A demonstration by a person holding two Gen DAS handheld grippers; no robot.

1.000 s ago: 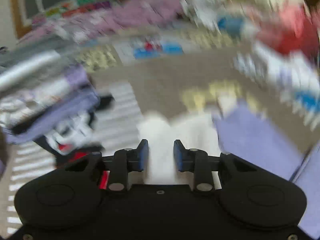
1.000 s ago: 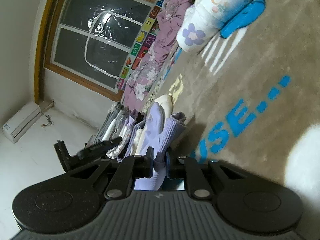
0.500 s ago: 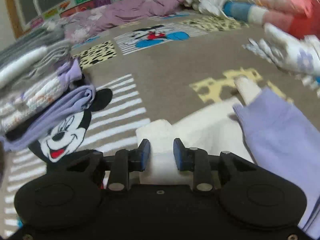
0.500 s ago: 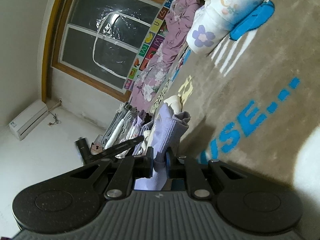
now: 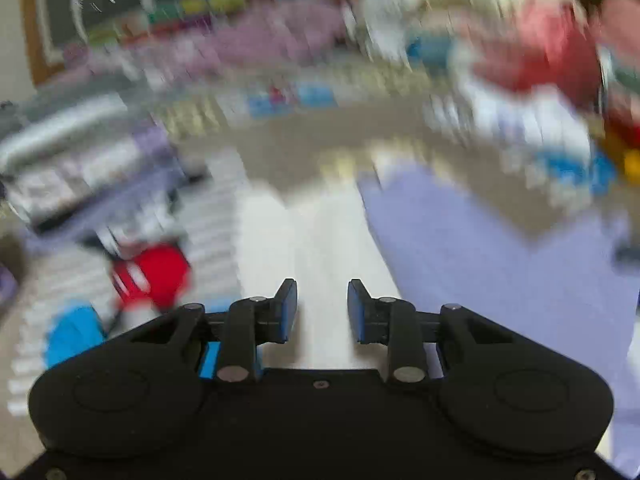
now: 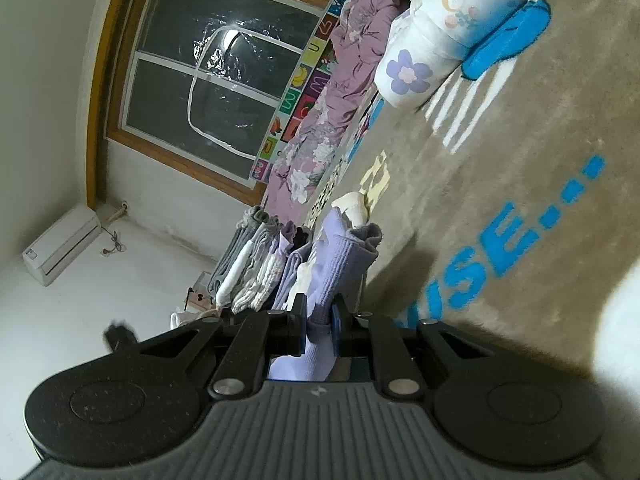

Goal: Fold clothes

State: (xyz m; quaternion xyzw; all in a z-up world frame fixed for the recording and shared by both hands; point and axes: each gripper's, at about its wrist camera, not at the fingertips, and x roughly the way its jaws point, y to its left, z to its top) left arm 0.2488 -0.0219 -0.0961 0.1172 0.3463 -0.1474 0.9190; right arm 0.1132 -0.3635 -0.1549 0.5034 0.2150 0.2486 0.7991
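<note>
The left-wrist view has gone from sharp half a second ago to heavily smeared, so the left hand is again sweeping across the bed. The white folded cloth sits between the left gripper fingers as it did before, and the pale lilac knitted garment lies to its right, now reaching closer to the camera. The red-and-blue cartoon print of the grey-brown printed bed blanket has come into sight at lower left, where the face of that print showed before. My reading is that the left hand is dragging or carrying the white cloth along, part of laying it over for a fold; the blur hides whether the pads actually pinch it.

The left gripper tilts down toward the bed, its blue-padded jaws partly apart with white cloth in the gap; a firm hold cannot be confirmed.

The right gripper has not shifted and points roughly level, rolled so the bed runs up the right of its view. Its jaws are nearly closed and clamp a ribbed edge of the lilac garment, which stands up out of the jaws. Behind it lies a stack of folded grey, white and lilac clothes, evidently finished pieces.
</note>
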